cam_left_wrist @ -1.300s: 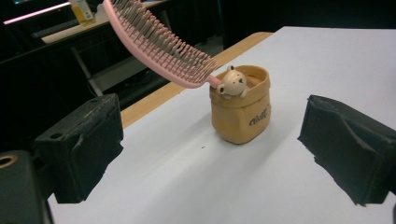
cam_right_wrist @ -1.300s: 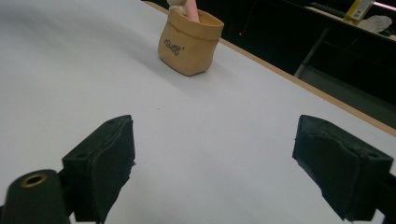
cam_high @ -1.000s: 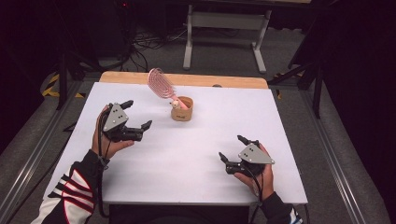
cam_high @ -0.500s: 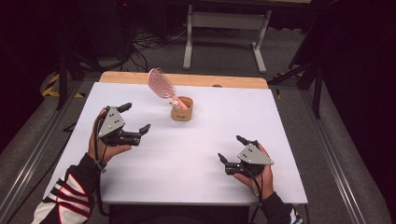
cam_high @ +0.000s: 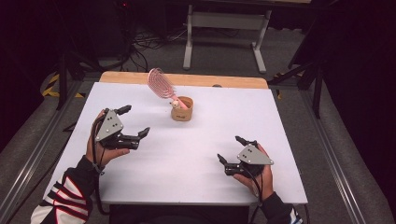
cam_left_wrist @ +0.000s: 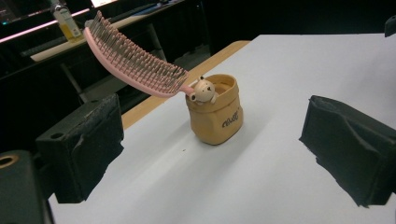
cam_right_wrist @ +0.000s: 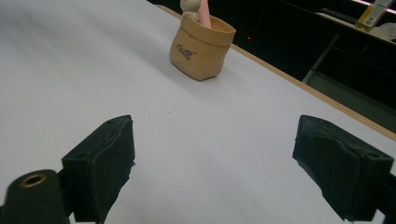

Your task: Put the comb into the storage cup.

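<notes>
The pink brush [cam_high: 161, 86] leans from its cup [cam_high: 182, 109], nearer the left gripper [cam_high: 132, 122]; both grippers' fingers gape wide, empty.

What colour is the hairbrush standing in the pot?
Pink, bristles included; the hairbrush shows best in the left gripper view.

One pink hairbrush [cam_high: 160, 84] — one tan holder [cam_high: 182, 108] — one small bear figure [cam_left_wrist: 202, 90] — one white table [cam_high: 187, 158] — two claws: left [cam_high: 134, 122], right [cam_high: 229, 150].

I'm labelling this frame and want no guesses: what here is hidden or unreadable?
- Hairbrush handle: inside the tan pot, left gripper view.
- Brush head: cut off by the top edge, right gripper view.
- Pot's lettering: too small to read.
- Yellow bottle label: blurred, left gripper view.
</notes>
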